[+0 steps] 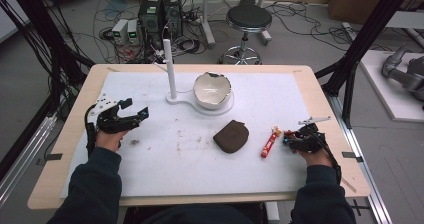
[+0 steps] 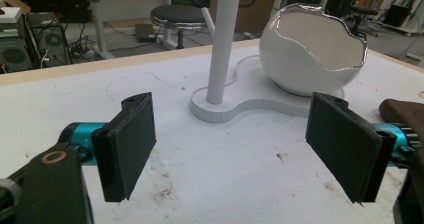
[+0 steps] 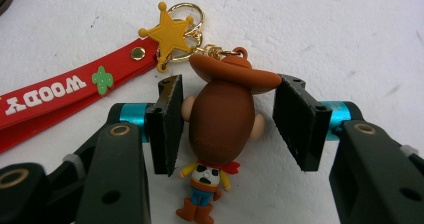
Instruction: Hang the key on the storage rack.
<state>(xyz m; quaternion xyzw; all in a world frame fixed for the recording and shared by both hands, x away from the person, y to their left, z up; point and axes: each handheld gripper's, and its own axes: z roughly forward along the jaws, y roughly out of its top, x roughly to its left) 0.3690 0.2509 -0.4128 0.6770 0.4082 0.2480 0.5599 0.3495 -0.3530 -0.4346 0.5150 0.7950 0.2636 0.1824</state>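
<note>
A Woody keychain lies on the white mat at the right: a small cowboy figure (image 3: 222,119) with a brown hat, a yellow star charm (image 3: 170,34) and a red strap (image 3: 60,96) (image 1: 270,141) printed "WOODY". My right gripper (image 3: 225,129) (image 1: 290,138) sits low over it with the figure's head between the jaws. The left pad is at the ear, while a gap remains at the right pad. My left gripper (image 2: 235,144) (image 1: 135,108) hovers open and empty over the mat's left side, pointing at the white eggshell-shaped bowl (image 2: 315,54) (image 1: 212,89).
The bowl rests on a white base with an upright white post (image 1: 170,69) (image 2: 222,39). A brown pouch (image 1: 231,135) (image 2: 405,111) lies mid-mat, left of the strap. Beyond the table's far edge are a stool (image 1: 248,19), computer boxes (image 1: 160,14) and cables.
</note>
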